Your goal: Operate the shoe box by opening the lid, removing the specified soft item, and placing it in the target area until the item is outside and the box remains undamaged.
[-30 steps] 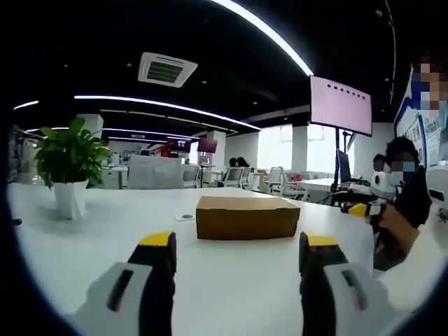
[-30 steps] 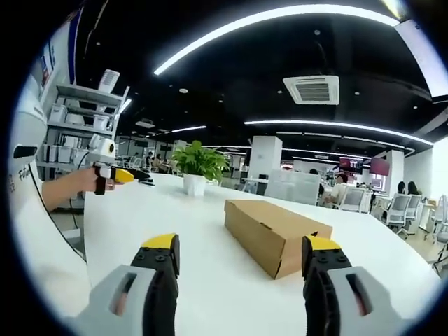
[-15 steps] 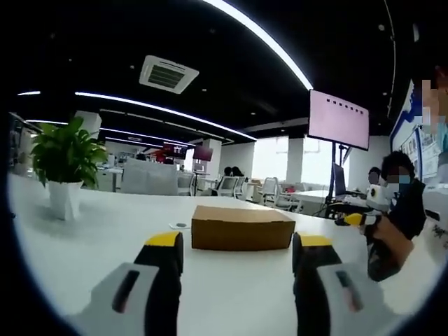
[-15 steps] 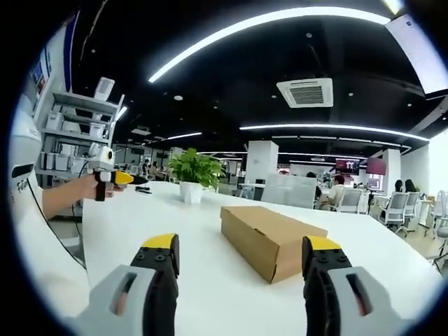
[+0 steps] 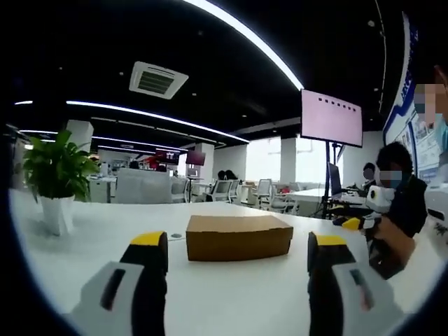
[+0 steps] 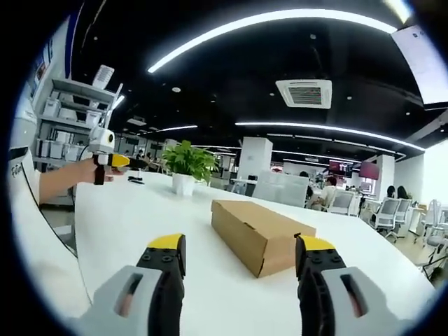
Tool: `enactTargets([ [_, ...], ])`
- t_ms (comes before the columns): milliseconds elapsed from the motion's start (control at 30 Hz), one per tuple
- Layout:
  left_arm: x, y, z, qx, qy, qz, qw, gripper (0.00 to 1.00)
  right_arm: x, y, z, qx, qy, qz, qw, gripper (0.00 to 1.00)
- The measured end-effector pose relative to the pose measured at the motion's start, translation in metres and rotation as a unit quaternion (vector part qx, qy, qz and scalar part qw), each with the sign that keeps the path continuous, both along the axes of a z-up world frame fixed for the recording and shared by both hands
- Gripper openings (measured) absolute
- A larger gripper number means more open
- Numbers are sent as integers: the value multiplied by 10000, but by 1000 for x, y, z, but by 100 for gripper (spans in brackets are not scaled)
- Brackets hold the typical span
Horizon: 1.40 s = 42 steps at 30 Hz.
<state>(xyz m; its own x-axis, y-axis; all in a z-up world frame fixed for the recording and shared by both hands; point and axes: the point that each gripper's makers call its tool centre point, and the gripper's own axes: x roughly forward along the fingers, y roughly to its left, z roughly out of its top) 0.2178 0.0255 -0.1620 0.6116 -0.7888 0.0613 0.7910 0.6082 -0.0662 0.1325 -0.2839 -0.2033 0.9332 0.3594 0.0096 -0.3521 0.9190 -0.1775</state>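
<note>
A brown cardboard shoe box (image 5: 239, 236) lies on the white table (image 5: 91, 238) with its lid closed. My left gripper (image 5: 239, 250) is open, its yellow-tipped jaws standing apart in front of the box's long side and not touching it. In the right gripper view the same shoe box (image 6: 260, 233) shows its end face. My right gripper (image 6: 240, 249) is open too, short of the box. The other gripper (image 6: 112, 160), held in a person's hand, appears at the left of the right gripper view. The soft item is hidden.
A potted green plant (image 5: 54, 178) in a white pot stands on the table at the left, also plant (image 6: 186, 166). A small round disc (image 5: 176, 236) lies beside the box. A screen on a stand (image 5: 331, 119), shelving (image 6: 70, 126) and office chairs (image 5: 266, 192) surround the table.
Both cameras shifted slightly and dropped lower toward the table. The left gripper's jaws stand a little wider apart. The box has not moved.
</note>
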Motion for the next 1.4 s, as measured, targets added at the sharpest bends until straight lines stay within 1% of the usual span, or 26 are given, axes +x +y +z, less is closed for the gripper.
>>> enactTargets([
  [67,4,-4,-1,29,28,-20,10000,86,0,1,0,114,7,49,9999,68],
  [133,8,-9,-3,97,109,-112,9998,85,2,5,1,305,19,133,9994,71],
  [200,10,-11,-2,1,149,-156,9998,84,2,5,2,370,31,143,9992,72],
  [267,13,-13,0,-96,137,-188,9997,84,3,7,6,434,-23,179,9989,74],
  [333,16,-14,0,-120,145,-172,9997,86,3,9,7,506,6,230,9985,76],
  [467,21,-15,-5,-11,116,-112,9999,89,6,9,6,520,50,191,9985,83],
  [567,25,-14,-8,39,125,-72,9999,92,7,7,7,541,13,146,9984,85],
  [667,28,-13,-10,125,47,-56,9999,93,8,9,10,568,-23,161,9983,89],
  [733,29,-13,-15,247,42,-58,9997,92,9,9,11,486,-68,139,9987,91],
  [767,29,-14,-17,283,34,-86,9996,92,10,9,12,426,-87,101,9990,91],
  [800,29,-14,-17,284,18,-88,9996,93,11,5,15,358,-202,-9,9992,90],
  [833,30,-14,-18,277,0,-70,9996,94,10,5,17,371,-257,-16,9990,89],
  [900,33,-13,-20,290,10,-64,9996,94,11,5,19,384,-242,-8,9990,92],
  [967,37,-14,-23,289,67,-55,9995,94,11,7,19,445,-180,77,9988,93],
  [1000,38,-13,-24,310,81,-43,9995,93,11,7,20,495,-220,62,9985,91],
  [1033,40,-11,-24,329,110,7,9994,92,10,8,21,522,-215,113,9983,83],
  [1067,43,-6,-22,236,146,142,9995,91,7,13,18,536,-97,257,9982,79],
  [1100,43,-4,-16,51,53,177,9998,89,8,13,19,561,-105,274,9980,80],
  [1167,40,-4,-12,-180,39,122,9998,88,10,14,19,526,-132,278,9981,86],
  [1233,38,-5,-15,-120,119,33,9999,90,12,11,17,420,-120,184,9989,89],
  [1300,36,-6,-19,2,149,-29,9999,85,12,11,15,375,-75,199,9991,89],
  [1333,33,-8,-23,91,209,-127,9997,84,13,12,14,363,-70,209,9991,91],
  [1400,32,-9,-23,30,253,-171,9995,89,14,14,13,351,-63,250,9991,93],
])
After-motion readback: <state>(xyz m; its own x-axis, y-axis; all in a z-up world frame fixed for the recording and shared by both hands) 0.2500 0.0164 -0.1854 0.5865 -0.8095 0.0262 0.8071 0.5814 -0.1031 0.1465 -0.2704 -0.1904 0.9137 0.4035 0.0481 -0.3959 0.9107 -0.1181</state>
